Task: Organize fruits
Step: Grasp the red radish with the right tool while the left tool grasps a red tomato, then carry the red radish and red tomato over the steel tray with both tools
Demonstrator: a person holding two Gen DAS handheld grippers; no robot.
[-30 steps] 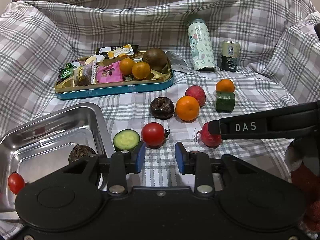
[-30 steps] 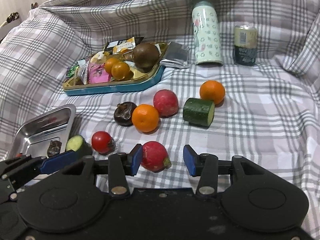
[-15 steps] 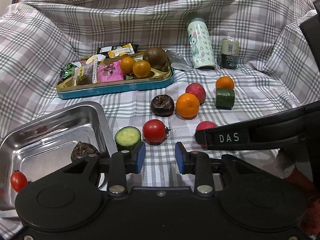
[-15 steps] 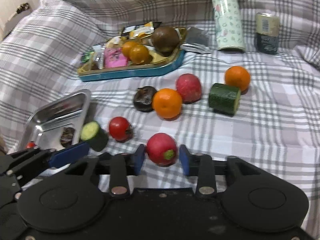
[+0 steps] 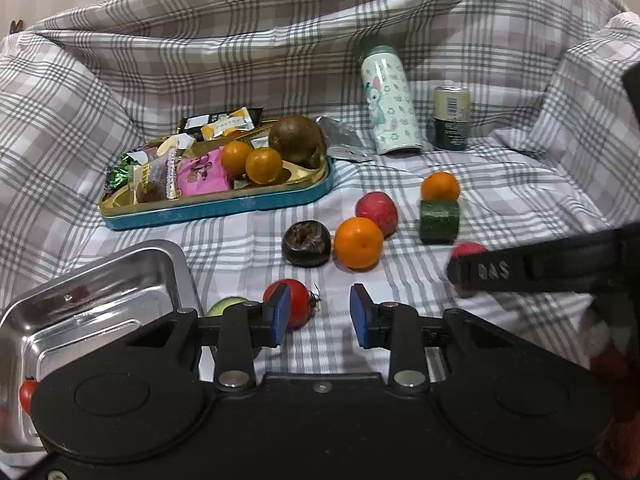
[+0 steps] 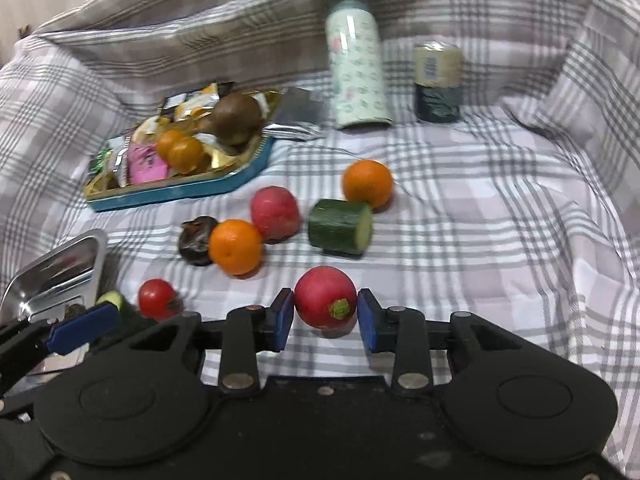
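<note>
Covering whole surface, plaid cloth (image 6: 500, 216) keeps loose fruit from rolling. Steel tray (image 5: 104, 276) at 8 o'clock, likely drop spot. Right claw (image 6: 325, 316) clamped on red radish (image 6: 325, 297), clear of cloth for carrying. Left claw (image 5: 316, 312) nearly closed, empty, waiting beside tomato (image 5: 298, 304).

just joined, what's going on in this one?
A person with two handheld grippers is sorting produce on a plaid cloth. The right gripper has just closed on a round red radish with a green stem end. The left gripper is shut on nothing, hanging near a red tomato beside the shiny steel tray, which already holds a small tomato. Two oranges, another radish, a cucumber chunk and a dark wrinkled fruit still lie loose.
</note>
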